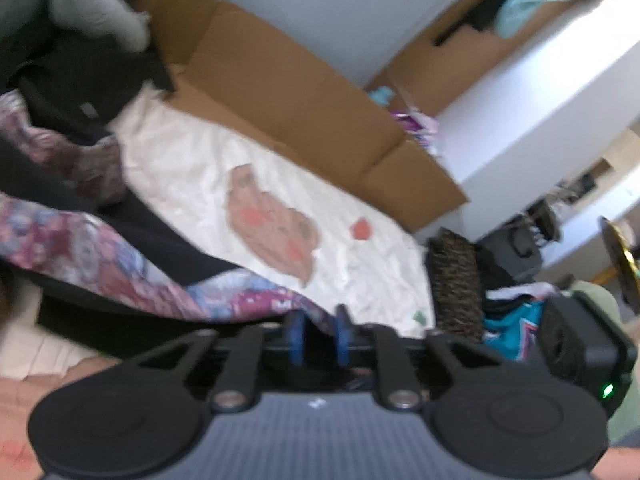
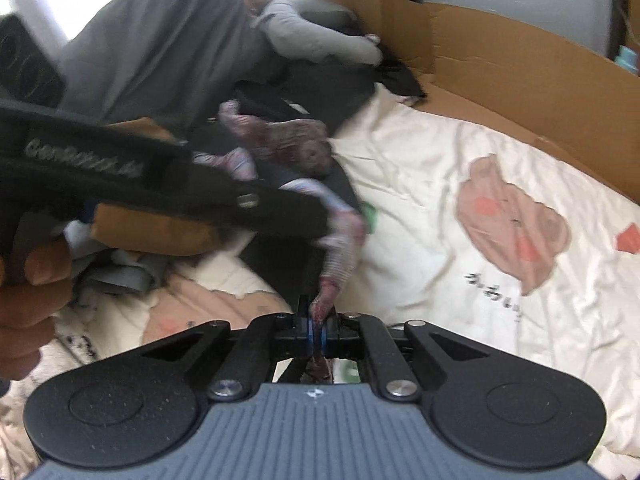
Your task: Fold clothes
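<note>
A black garment with purple-pink floral panels lies across a white bed sheet printed with a brown bear. My left gripper sits at the garment's floral edge. Its blue pads stand apart, with a bit of the edge in the gap and not pressed. In the right wrist view my right gripper is shut on a narrow floral end of the garment, which rises from the jaws. The left gripper's black frame, held by a hand, reaches in from the left to that same fabric.
Cardboard stands along the bed's far side. Grey and dark clothes are heaped at the back left. A brown woven basket, a teal garment and clutter lie beyond the bed's right end. A black housing with a green light sits lower right.
</note>
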{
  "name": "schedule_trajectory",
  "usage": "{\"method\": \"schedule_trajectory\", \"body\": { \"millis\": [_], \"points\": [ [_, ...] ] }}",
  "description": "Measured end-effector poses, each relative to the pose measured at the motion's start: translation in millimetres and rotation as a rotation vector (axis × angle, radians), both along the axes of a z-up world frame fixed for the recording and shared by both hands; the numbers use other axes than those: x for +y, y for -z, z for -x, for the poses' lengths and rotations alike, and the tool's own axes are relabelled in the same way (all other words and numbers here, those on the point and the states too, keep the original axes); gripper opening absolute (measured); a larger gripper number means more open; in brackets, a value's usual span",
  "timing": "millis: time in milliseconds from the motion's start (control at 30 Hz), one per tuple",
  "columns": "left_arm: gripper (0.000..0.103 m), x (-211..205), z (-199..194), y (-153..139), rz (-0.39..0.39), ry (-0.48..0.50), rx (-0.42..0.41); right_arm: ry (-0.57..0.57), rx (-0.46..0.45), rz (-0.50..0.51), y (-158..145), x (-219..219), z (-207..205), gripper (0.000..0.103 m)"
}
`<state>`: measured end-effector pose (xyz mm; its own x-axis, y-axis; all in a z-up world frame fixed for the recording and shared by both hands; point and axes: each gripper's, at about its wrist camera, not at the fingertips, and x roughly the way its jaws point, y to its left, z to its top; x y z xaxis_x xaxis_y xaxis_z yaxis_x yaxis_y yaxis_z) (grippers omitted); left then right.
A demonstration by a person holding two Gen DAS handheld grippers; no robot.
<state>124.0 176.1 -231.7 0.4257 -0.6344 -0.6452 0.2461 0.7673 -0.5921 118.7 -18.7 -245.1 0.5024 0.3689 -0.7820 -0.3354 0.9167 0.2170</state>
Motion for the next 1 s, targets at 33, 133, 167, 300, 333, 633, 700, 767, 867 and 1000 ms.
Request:
{"method": "schedule_trajectory", "body": {
  "millis": [33, 133, 167, 300, 333, 633, 700, 767, 867, 1000],
  "points": [
    [0.04, 3, 0, 3, -0.011, -0.013, 0.012, 0.018, 0.002, 0.008, 1, -5, -2, 0.001],
    [0.065, 17, 1, 10, -0.065, -0.07, 0.026, 0.069, 0.005, 0.035, 2, -20, -5, 0.001],
    [0.068, 24, 0, 13, -0.079, -0.097, 0.032, 0.085, 0.005, 0.044, 3, -26, -5, 0.001],
    [0.068, 53, -4, 24, -0.139, -0.211, 0.068, 0.131, 0.01, 0.063, 3, -48, -5, 0.0],
    [0.068, 59, -6, 25, -0.158, -0.237, 0.071, 0.139, 0.01, 0.066, 3, -52, -5, 0.0],
    [0.083, 103, -15, 42, -0.198, -0.41, 0.089, 0.231, 0.051, 0.098, 5, -98, 8, 0.0],
    [0.083, 104, -21, 48, -0.187, -0.423, 0.087, 0.257, 0.071, 0.114, 5, -112, 14, 0.0],
    [0.083, 103, -28, 55, -0.179, -0.44, 0.084, 0.282, 0.087, 0.135, 3, -125, 20, 0.0],
    [0.083, 99, -34, 72, -0.183, -0.457, 0.115, 0.315, 0.111, 0.169, -2, -143, 34, 0.001],
    [0.081, 94, -32, 90, -0.201, -0.466, 0.163, 0.346, 0.152, 0.204, -4, -160, 55, 0.0]
  ]
}}
